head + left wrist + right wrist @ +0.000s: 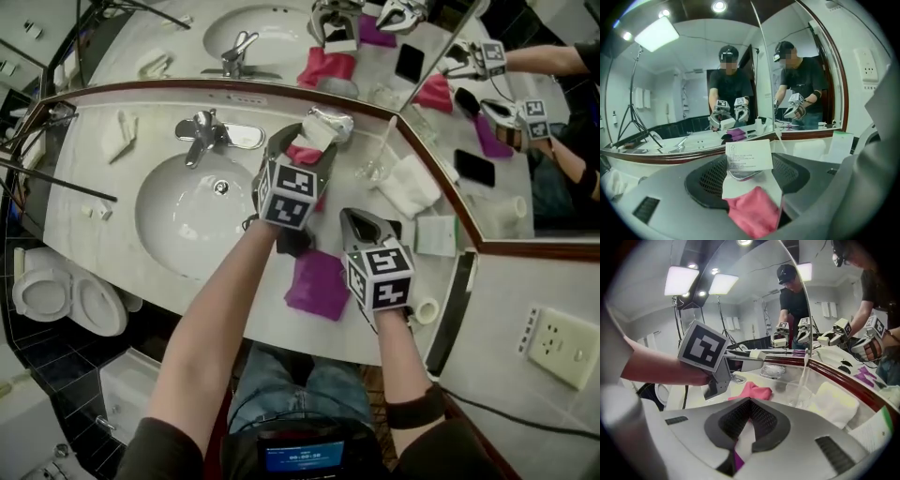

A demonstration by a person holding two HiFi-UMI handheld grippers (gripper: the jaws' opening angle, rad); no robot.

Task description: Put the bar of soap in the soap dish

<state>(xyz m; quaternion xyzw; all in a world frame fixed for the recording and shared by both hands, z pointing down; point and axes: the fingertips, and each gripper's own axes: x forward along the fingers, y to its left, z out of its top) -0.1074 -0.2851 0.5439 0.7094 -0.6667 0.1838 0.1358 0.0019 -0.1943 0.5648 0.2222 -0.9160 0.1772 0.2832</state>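
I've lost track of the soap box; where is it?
Head view, centre: the soap box is clamped in the left hand-held gripper, raised over the pink cloth right of the sink basin.

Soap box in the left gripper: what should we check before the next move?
1. Does the left gripper hold the soap box: ok.
2. Is bare soap showing: not ok, only the box shows.
3. Is the soap dish empty: ok, it looks empty.
4. Is the pink cloth off the soap dish: ok, it lies beside it.
5. Is the right gripper shut and empty: ok.
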